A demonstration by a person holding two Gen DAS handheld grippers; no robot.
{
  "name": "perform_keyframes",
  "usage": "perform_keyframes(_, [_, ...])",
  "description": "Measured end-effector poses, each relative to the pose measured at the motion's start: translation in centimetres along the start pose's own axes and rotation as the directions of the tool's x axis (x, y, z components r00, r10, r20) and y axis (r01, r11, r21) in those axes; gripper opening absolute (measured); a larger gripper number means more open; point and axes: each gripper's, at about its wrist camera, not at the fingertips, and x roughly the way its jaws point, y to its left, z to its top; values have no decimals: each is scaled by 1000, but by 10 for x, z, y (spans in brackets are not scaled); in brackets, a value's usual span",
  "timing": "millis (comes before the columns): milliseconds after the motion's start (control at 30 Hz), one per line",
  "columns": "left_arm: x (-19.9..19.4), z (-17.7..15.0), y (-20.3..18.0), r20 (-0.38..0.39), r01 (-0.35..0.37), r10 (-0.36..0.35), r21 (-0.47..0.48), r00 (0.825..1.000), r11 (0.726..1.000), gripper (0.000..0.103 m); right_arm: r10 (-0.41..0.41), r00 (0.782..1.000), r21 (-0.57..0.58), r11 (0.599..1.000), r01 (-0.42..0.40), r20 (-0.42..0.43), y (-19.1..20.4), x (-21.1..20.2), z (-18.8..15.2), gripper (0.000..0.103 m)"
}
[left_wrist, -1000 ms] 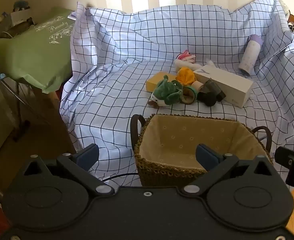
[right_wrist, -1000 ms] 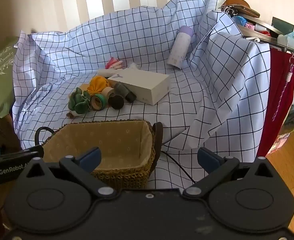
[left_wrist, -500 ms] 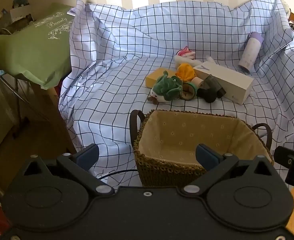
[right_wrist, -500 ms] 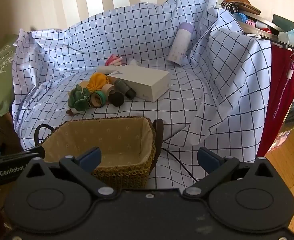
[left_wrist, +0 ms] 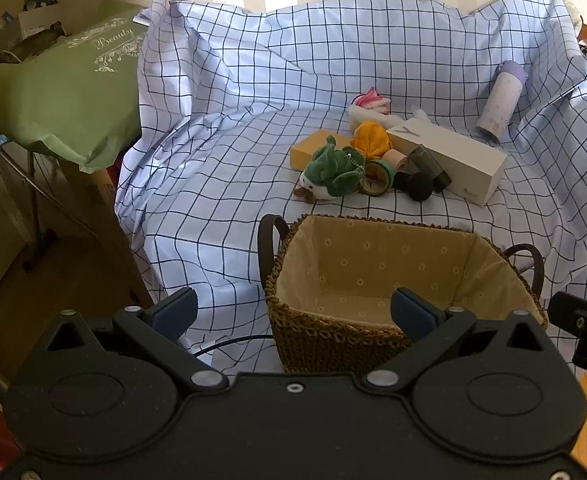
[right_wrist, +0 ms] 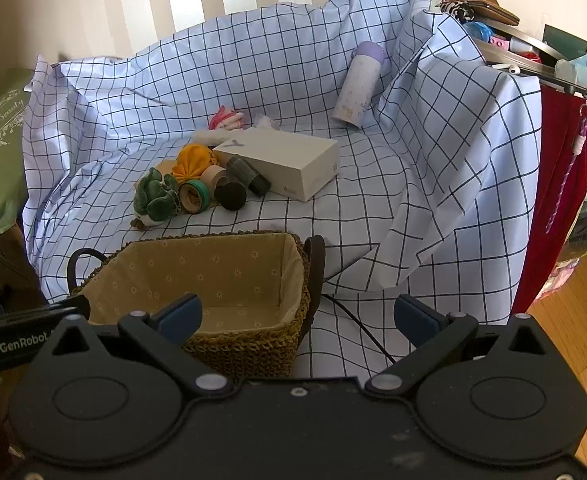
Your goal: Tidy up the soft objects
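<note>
A woven basket (left_wrist: 335,342) (right_wrist: 253,352) with a tan lining stands empty at the near edge of the checked cloth. Behind it lies a green plush toy (left_wrist: 331,168) (right_wrist: 155,196), an orange soft object (left_wrist: 371,138) (right_wrist: 193,158) and a pink-and-white plush (left_wrist: 367,102) (right_wrist: 225,118). My left gripper (left_wrist: 293,314) is open over the basket's near left corner, holding nothing. My right gripper (right_wrist: 297,316) is open too, above the basket's near right corner.
Among the soft toys lie a white box (left_wrist: 449,152) (right_wrist: 289,160), a yellow box (left_wrist: 313,146), tape rolls (left_wrist: 377,174) (right_wrist: 193,196) and dark cylinders (left_wrist: 425,160). A lilac bottle (left_wrist: 497,100) (right_wrist: 359,80) leans on the cloth's back fold. A green bag (left_wrist: 61,92) sits left; a cluttered shelf (right_wrist: 533,56) is right.
Both grippers have risen and pulled back slightly, so the basket and objects sit a little lower in view. Nothing on the cloth has moved.
</note>
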Motion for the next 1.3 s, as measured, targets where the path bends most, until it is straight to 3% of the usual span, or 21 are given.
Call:
perform_keyframes(1067, [4,0,3,-25,18,-19,-18,1000,1000,100,5,1000,1,1000,-5,-22,-1,5,1,103])
perform_keyframes(1300, [13,8,7,-49,38,-40,-36,998,999,99,36,999,-1,999,-36,-29,1,15,4,103])
